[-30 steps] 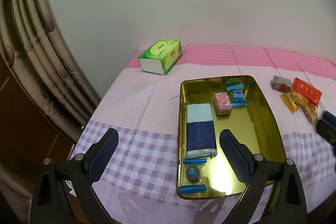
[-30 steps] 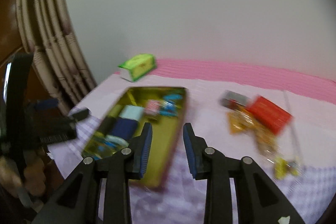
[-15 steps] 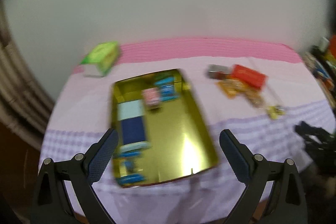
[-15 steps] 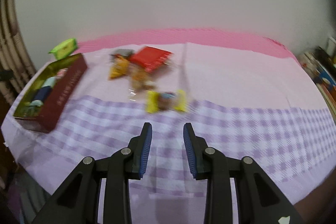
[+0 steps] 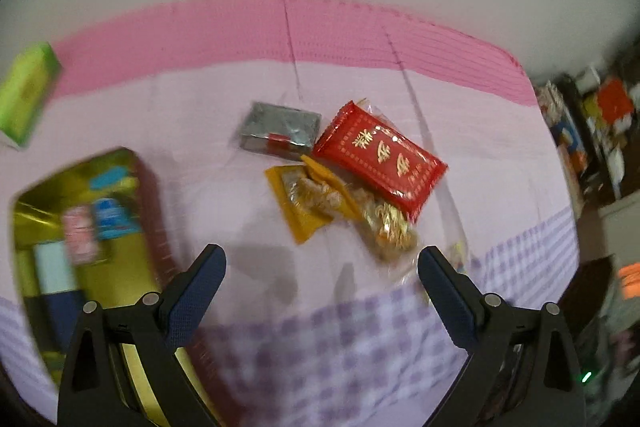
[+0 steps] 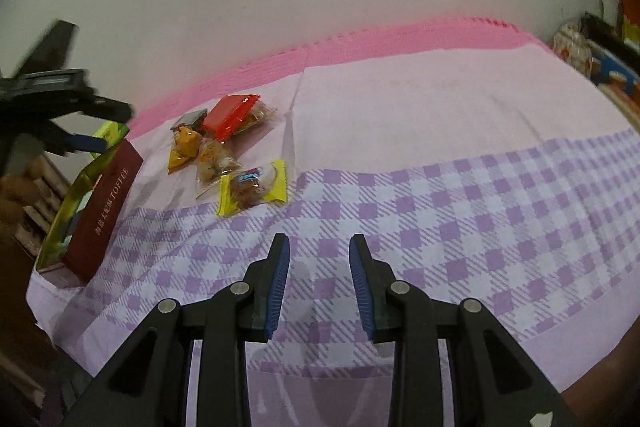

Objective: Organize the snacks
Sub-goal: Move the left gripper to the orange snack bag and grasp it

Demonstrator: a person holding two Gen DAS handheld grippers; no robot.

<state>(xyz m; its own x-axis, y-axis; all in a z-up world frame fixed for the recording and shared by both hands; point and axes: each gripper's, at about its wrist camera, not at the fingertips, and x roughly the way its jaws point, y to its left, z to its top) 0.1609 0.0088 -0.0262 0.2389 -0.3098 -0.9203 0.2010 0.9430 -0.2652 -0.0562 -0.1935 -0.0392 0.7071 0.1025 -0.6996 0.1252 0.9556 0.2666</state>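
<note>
Here, loose snacks await transfer to the toffee tin (image 6: 105,205).
Left gripper (image 5: 320,269) hovers above the red packet (image 5: 380,159) with jaws wide; right gripper (image 6: 319,281), jaws part-open and empty, waits. Best to descend squarely, pinching one packet only.

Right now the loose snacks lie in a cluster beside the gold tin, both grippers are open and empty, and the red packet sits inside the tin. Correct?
Not quite. The red packet is not in the gold tin; it lies on the cloth among the loose snacks, as the left wrist view shows. The rest holds: left gripper and right gripper are open and empty.
</note>
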